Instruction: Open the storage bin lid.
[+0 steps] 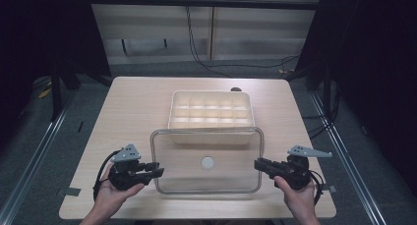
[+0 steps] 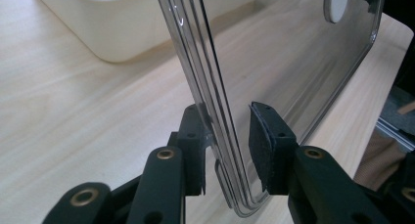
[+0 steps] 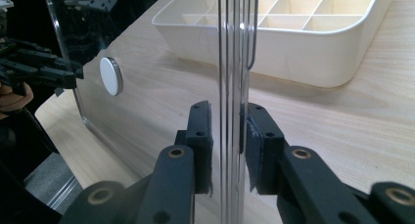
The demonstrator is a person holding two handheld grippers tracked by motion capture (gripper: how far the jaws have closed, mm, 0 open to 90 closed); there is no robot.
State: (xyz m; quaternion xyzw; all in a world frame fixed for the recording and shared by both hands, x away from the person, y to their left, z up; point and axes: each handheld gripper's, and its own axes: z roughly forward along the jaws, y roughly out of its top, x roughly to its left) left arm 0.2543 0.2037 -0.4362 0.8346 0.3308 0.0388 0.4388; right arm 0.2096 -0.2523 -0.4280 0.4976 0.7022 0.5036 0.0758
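Near the table's (image 1: 123, 102) front edge, the left gripper (image 1: 158, 169) and right gripper (image 1: 259, 164) each pinch a short edge of the lid (image 1: 187, 161). It is clear, rectangular, round-cornered, with a white disc (image 1: 208, 162) at its centre. Its far edge overlaps the cream tray (image 1: 211, 98) of compartments.

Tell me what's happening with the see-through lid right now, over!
Left gripper and right gripper both shut on clear lid, one at each short edge. Lid held just in front of cream divided box. Nothing in the way.
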